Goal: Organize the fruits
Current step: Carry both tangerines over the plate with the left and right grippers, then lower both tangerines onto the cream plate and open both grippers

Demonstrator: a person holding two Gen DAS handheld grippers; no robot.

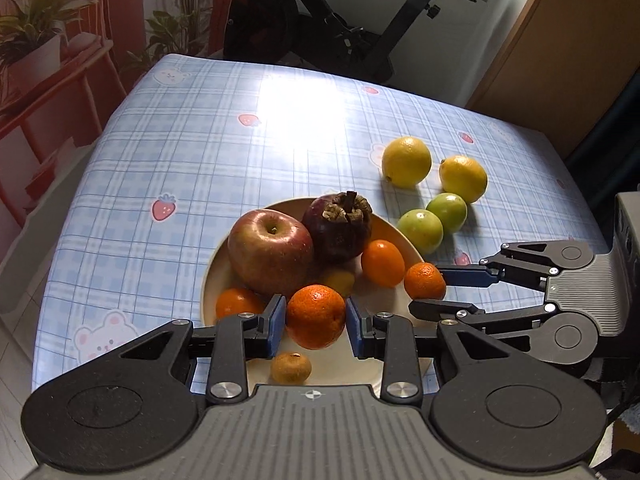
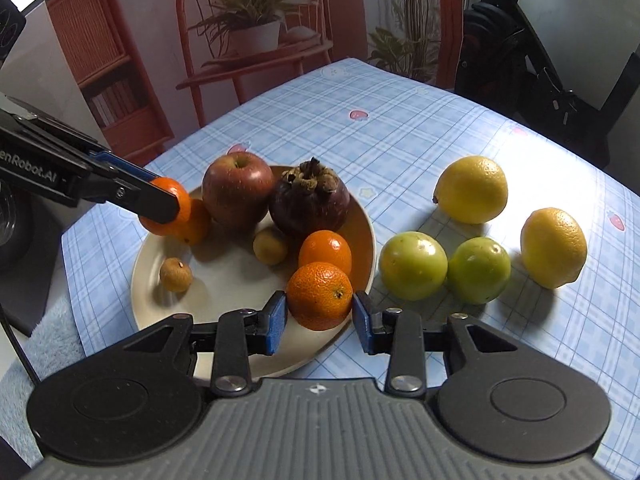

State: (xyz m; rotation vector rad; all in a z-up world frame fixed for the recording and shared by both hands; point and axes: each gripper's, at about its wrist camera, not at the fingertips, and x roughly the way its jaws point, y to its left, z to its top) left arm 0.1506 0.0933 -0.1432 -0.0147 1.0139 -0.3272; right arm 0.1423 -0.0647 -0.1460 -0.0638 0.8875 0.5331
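Observation:
A cream plate (image 1: 236, 256) (image 2: 224, 280) holds a red apple (image 1: 270, 252) (image 2: 237, 192), a dark mangosteen (image 1: 338, 226) (image 2: 309, 202), several oranges and two small brown fruits. My left gripper (image 1: 316, 318) is shut on an orange (image 1: 316, 316) (image 2: 166, 210) and holds it just above the plate's near side. My right gripper (image 2: 320, 306) is shut on another orange (image 2: 320, 295) (image 1: 425, 280) at the plate's right rim. Two lemons (image 1: 406, 162) (image 2: 472, 189) and two green fruits (image 1: 420, 231) (image 2: 413, 266) lie on the table right of the plate.
The table has a blue checked cloth (image 1: 180, 152) (image 2: 400, 128). An exercise bike (image 1: 340, 12) stands behind the far edge. Orange shelves with potted plants (image 2: 256, 32) stand on the left side. A wooden cabinet (image 1: 560, 60) is at the far right.

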